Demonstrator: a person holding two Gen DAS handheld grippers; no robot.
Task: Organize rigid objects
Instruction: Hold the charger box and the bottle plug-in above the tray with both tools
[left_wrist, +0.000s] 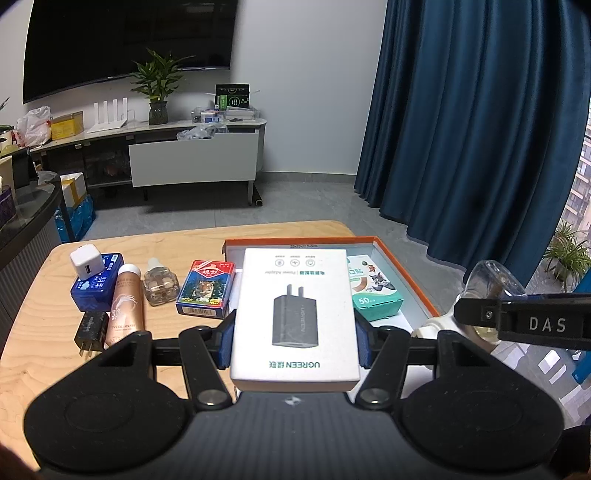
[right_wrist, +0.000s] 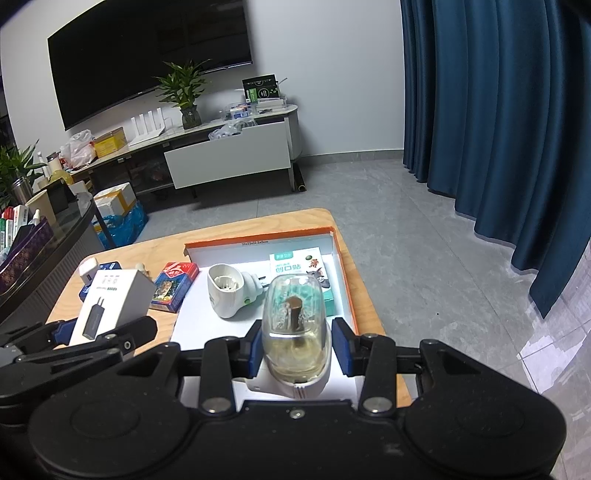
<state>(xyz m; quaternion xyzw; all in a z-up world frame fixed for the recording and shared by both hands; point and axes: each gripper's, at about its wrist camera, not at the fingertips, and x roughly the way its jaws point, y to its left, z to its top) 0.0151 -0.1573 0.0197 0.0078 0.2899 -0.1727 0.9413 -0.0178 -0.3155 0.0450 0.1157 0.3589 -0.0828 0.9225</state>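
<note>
My left gripper (left_wrist: 295, 341) is shut on a white UGREEN charger box (left_wrist: 295, 317) and holds it above the near left part of the orange-rimmed tray (left_wrist: 406, 269). My right gripper (right_wrist: 295, 350) is shut on a clear liquid bottle with a white base (right_wrist: 295, 332), over the tray's (right_wrist: 258, 238) near edge. In the tray lie a green bandage box (right_wrist: 306, 271) and a white plug-in vaporizer (right_wrist: 231, 291). The right gripper and bottle (left_wrist: 491, 284) also show at the right of the left wrist view.
On the wooden table (left_wrist: 37, 369) left of the tray lie a playing-card box (left_wrist: 205, 288), a small glass bottle (left_wrist: 159, 284), a pink tube (left_wrist: 125, 306), a black plug (left_wrist: 90, 328), and a white charger (left_wrist: 85, 262) on a blue box (left_wrist: 98, 288).
</note>
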